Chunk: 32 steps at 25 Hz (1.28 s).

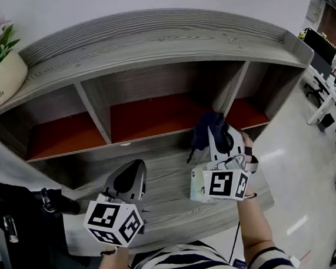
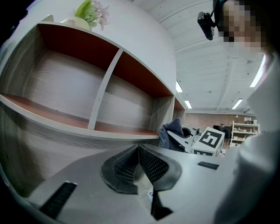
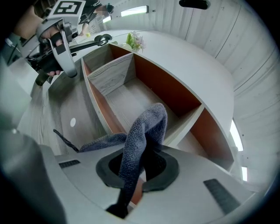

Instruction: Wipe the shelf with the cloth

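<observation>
While the right gripper (image 3: 139, 170) pinches the cloth (image 3: 142, 127) between its jaws, the fabric bunches up ahead of it and trails off to its left. Just beyond the cloth stands the shelf (image 1: 148, 47), with the divider (image 1: 233, 89) between its middle and right compartments straight ahead of that gripper. To that gripper's left, the left gripper (image 2: 139, 162) has its jaws pressed together with nothing between them, over the shelf's lower board (image 1: 167, 190). Far up and left of it, a flowerpot (image 1: 2, 79) sits on the shelf top.
</observation>
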Each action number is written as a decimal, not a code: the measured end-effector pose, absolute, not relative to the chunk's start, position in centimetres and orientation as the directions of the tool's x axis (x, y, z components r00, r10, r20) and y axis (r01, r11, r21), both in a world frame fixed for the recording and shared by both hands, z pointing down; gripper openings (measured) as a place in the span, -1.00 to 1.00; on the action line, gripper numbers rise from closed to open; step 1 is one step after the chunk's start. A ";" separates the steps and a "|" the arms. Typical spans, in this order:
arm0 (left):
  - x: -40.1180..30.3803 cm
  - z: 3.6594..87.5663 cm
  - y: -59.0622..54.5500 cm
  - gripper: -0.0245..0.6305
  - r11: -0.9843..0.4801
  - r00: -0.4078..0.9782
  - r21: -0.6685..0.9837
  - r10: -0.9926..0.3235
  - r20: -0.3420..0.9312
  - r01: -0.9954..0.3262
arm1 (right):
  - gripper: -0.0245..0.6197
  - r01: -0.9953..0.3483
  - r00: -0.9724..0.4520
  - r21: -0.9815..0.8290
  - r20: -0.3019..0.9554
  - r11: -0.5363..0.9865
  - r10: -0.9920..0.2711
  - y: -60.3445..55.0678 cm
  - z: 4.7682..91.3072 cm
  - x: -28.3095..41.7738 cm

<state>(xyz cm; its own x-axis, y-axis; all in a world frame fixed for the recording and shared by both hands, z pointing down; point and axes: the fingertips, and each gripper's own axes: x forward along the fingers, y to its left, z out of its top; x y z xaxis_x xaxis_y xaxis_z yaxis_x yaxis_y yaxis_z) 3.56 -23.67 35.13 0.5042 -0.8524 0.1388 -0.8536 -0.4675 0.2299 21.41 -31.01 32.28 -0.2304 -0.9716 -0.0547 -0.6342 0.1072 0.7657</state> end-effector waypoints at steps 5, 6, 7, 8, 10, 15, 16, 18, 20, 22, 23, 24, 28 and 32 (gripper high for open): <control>4.5 35.3 -24.0 -0.87 -0.483 0.520 0.229 -0.842 0.143 -0.845 | -0.79 -0.604 -0.199 0.794 -0.061 0.074 -0.978 -31.1 32.6 22.5; 4.7 35.3 -24.0 -0.87 -0.486 0.523 0.229 -0.840 0.143 -0.843 | -0.79 -0.603 -0.194 0.795 -0.062 0.070 -0.979 -31.1 32.7 22.6; 4.8 35.3 -24.1 -0.87 -0.489 0.526 0.229 -0.839 0.143 -0.842 | -0.79 -0.605 -0.190 0.794 -0.063 0.066 -0.980 -31.2 32.6 22.8; 5.0 35.2 -24.1 -0.87 -0.491 0.528 0.228 -0.837 0.141 -0.840 | -0.79 -0.606 -0.185 0.793 -0.063 0.063 -0.981 -31.3 32.6 23.1; 5.2 35.1 -24.1 -0.87 -0.496 0.532 0.227 -0.836 0.137 -0.838 | -0.79 -0.610 -0.177 0.790 -0.065 0.058 -0.982 -31.3 32.6 23.5; 5.1 35.0 -24.2 -0.87 -0.498 0.534 0.228 -0.835 0.133 -0.837 | -0.79 -0.629 -0.179 0.775 -0.061 0.066 -0.982 -31.2 32.5 23.6; 5.0 35.0 -24.1 -0.87 -0.498 0.533 0.228 -0.835 0.133 -0.837 | -0.79 -0.642 -0.187 0.763 -0.064 0.072 -0.980 -31.1 32.3 23.5; 5.0 35.0 -24.1 -0.87 -0.497 0.532 0.227 -0.836 0.133 -0.838 | -0.79 -0.674 -0.206 0.734 -0.086 0.078 -0.975 -30.6 31.3 23.3; 4.8 34.9 -24.1 -0.87 -0.496 0.531 0.226 -0.837 0.131 -0.838 | -0.79 -0.701 -0.221 0.710 -0.126 0.067 -0.967 -30.0 29.8 23.1; 4.8 34.8 -24.1 -0.87 -0.496 0.530 0.225 -0.839 0.127 -0.839 | -0.79 -0.714 -0.230 0.699 -0.174 0.045 -0.958 -29.6 27.9 22.9; 4.7 34.8 -24.1 -0.87 -0.496 0.530 0.225 -0.839 0.126 -0.839 | -0.79 -0.714 -0.234 0.700 -0.198 0.030 -0.952 -29.3 27.0 22.8; 4.7 34.7 -24.1 -0.87 -0.496 0.530 0.225 -0.839 0.124 -0.839 | -0.79 -0.709 -0.239 0.705 -0.220 0.015 -0.946 -29.1 26.0 22.6; 4.5 34.6 -24.0 -0.87 -0.496 0.529 0.224 -0.840 0.122 -0.839 | -0.79 -0.696 -0.252 0.718 -0.291 -0.036 -0.923 -28.5 22.4 22.4; 4.3 34.5 -24.0 -0.87 -0.494 0.526 0.223 -0.842 0.119 -0.840 | -0.79 -0.714 -0.241 0.695 -0.358 -0.085 -0.902 -28.2 19.4 22.8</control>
